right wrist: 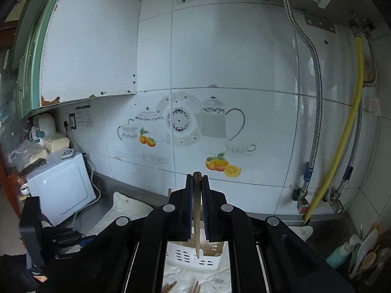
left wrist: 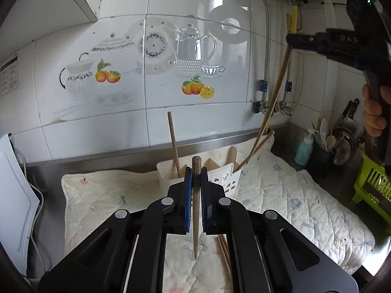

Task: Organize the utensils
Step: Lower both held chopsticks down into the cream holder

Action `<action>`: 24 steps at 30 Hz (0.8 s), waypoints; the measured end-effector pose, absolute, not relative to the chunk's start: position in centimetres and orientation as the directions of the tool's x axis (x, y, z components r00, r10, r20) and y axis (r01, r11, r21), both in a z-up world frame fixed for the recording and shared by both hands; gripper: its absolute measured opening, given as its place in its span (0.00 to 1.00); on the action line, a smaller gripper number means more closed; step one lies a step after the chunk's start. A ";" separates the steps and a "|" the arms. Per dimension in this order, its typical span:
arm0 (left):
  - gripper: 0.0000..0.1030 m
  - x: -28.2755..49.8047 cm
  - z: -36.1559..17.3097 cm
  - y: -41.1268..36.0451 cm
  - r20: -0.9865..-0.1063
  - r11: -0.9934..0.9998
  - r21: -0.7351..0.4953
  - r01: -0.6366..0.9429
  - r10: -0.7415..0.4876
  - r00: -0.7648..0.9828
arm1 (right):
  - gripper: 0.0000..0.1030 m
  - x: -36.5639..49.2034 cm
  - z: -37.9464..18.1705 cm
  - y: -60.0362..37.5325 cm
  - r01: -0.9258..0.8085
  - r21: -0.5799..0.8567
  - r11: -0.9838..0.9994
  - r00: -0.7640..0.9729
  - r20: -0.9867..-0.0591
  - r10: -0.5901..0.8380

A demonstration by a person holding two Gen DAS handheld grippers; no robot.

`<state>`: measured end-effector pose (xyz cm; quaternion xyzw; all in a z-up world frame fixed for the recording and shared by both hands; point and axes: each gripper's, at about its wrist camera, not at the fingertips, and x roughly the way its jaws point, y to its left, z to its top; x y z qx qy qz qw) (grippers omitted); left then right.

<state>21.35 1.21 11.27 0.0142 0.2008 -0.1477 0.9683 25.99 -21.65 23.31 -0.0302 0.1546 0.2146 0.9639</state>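
Left wrist view rides close behind its gripper, angled down at the quilted mat (left wrist: 281, 195) and white holder (left wrist: 220, 171) near the counter's back edge. Right wrist view sits higher, facing the tiled wall (right wrist: 220, 61). Both share the teapot tiles (and holder).

A home kitchen: tiled wall (right wrist: 220, 61) with teapot pictures, steel table (left wrist: 288, 146), gas pipes (right wrist: 342, 151), microwave (right wrist: 61, 190), knives (left wrist: 350, 109) and spoons (left wrist: 326, 134) by the corner

Stainless steel counter (left wrist: 288, 146) along the tiled wall, spread with a quilted cloth (left wrist: 281, 190); white utensil holder (left wrist: 227, 183) and loose chopsticks (left wrist: 224, 251) on the cloth.
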 end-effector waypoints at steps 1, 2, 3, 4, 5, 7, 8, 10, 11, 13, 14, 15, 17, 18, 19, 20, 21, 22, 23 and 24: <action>0.05 21.5 12.0 1.3 -0.380 0.957 -0.026 0.290 -0.277 0.882 | 0.07 26.8 23.1 -21.6 -0.412 0.006 0.911 0.863 -0.316 0.393; 0.05 21.5 12.9 1.3 -0.366 0.957 -0.022 0.289 -0.277 0.888 | 0.07 27.7 22.8 -21.5 -0.402 0.008 0.916 0.866 -0.323 0.383; 0.05 21.6 13.9 1.4 -0.347 0.957 -0.017 0.290 -0.277 0.896 | 0.07 28.4 22.4 -21.5 -0.386 0.006 0.922 0.873 -0.321 0.368; 0.05 21.7 14.8 1.3 -0.330 0.958 -0.009 0.288 -0.274 0.903 | 0.07 29.0 22.1 -21.5 -0.381 0.006 0.925 0.875 -0.323 0.362; 0.05 21.8 15.6 1.3 -0.312 0.958 0.000 0.285 -0.271 0.911 | 0.07 29.8 21.6 -21.4 -0.378 0.011 0.926 0.872 -0.332 0.360; 0.05 22.1 17.4 1.2 -0.272 0.961 0.014 0.275 -0.261 0.926 | 0.07 30.9 20.6 -21.2 -0.367 0.017 0.930 0.871 -0.346 0.350; 0.05 22.2 18.1 1.2 -0.254 0.962 0.020 0.271 -0.258 0.932 | 0.07 31.4 20.1 -21.0 -0.369 0.018 0.929 0.867 -0.354 0.352; 0.05 22.7 19.5 1.1 -0.216 0.965 0.033 0.260 -0.247 0.945 | 0.07 32.3 19.0 -20.7 -0.363 0.012 0.932 0.863 -0.373 0.341; 0.05 23.0 20.0 0.9 -0.201 0.966 0.040 0.254 -0.242 0.949 | 0.07 32.7 18.5 -20.6 -0.362 0.008 0.932 0.861 -0.381 0.337; 0.05 23.6 21.0 0.5 -0.172 0.968 0.051 0.246 -0.234 0.957 | 0.07 33.3 17.5 -20.5 -0.359 0.004 0.933 0.853 -0.404 0.330; 0.05 24.0 21.3 0.3 -0.159 0.969 0.055 0.241 -0.230 0.960 | 0.07 33.5 17.1 -20.4 -0.358 -0.001 0.934 0.851 -0.411 0.326; 0.05 24.4 21.6 0.2 -0.149 0.969 0.057 0.240 -0.230 0.962 | 0.07 33.8 16.7 -20.4 -0.361 -0.004 0.933 0.847 -0.420 0.326; 0.05 25.5 22.0 -0.1 -0.132 0.971 0.048 0.235 -0.227 0.965 | 0.07 34.1 16.0 -20.5 -0.362 -0.008 0.932 0.840 -0.436 0.322; 0.05 26.0 22.1 -0.4 -0.127 0.972 0.056 0.227 -0.219 0.967 | 0.07 34.3 15.7 -20.6 -0.365 -0.008 0.931 0.835 -0.445 0.323; 0.05 26.4 22.2 -0.5 -0.119 0.974 0.059 0.220 -0.212 0.970 | 0.07 34.4 15.4 -20.6 -0.369 -0.008 0.929 0.829 -0.455 0.325; 0.05 26.9 22.1 -0.6 -0.112 0.974 0.058 0.218 -0.211 0.971 | 0.07 34.4 15.2 -20.7 -0.367 -0.015 0.930 0.830 -0.456 0.320; 0.05 27.5 22.1 -0.7 -0.113 0.975 0.060 0.212 -0.204 0.972 | 0.07 34.3 15.1 -20.7 -0.367 -0.022 0.930 0.832 -0.455 0.318; 0.05 28.1 21.9 -0.8 -0.112 0.977 0.059 0.204 -0.196 0.974 | 0.07 34.3 15.0 -20.8 -0.369 -0.026 0.929 0.832 -0.455 0.318; 0.05 28.7 21.7 -0.8 -0.119 0.977 0.051 0.206 -0.199 0.973 | 0.09 34.2 15.0 -21.0 -0.370 -0.027 0.929 0.832 -0.455 0.318; 0.05 29.2 21.4 -0.8 -0.129 0.978 0.047 0.203 -0.195 0.972 | 0.10 34.1 14.9 -21.1 -0.369 -0.025 0.929 0.832 -0.454 0.318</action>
